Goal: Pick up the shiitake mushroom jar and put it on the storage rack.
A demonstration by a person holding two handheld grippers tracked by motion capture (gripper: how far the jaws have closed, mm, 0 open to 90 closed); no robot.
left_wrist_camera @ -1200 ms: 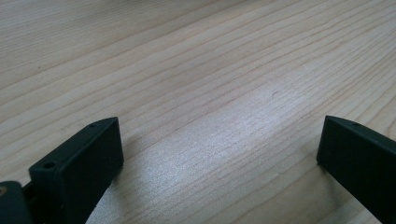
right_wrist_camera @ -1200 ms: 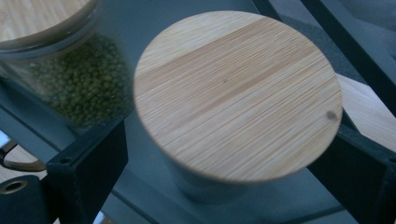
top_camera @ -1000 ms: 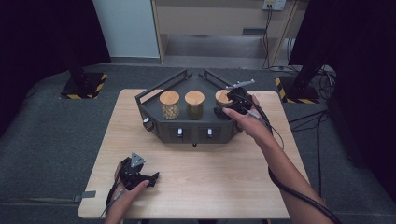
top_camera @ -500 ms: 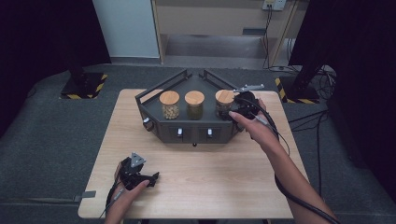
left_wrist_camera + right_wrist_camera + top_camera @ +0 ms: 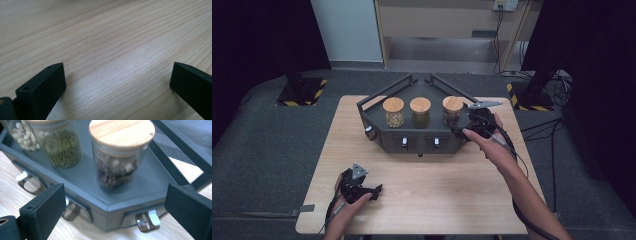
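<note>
1. Jar (image 5: 117, 157) of dark brown mixed grains, with a round wooden lid, stands upright at the right end of a row of three on a dark grey angular stand (image 5: 412, 137); in the high view this jar (image 5: 452, 110) is the one nearest the right claw.
2. Right claw (image 5: 464, 131) hovers just in front of and beside that jar, over the stand's right front corner; its jaws are spread wide with nothing between the pads, so it is released.
3. In the right gripper view the jar sits between and beyond the two black jaws, apart from both.
4. Next along the row are a jar of green beans (image 5: 62, 147) in the middle and a jar of pale round seeds (image 5: 22, 135) at the far end, each with a wooden lid.
5. Metal pull handles (image 5: 146, 220) hang on the stand's front face, below the jars.
6. Left claw (image 5: 369, 191) lies low on the light wooden worktop (image 5: 437, 200) near the front left edge, well apart from the stand.
7. In the left gripper view its jaws stand wide apart over bare wood grain, released and holding nothing.
</note>
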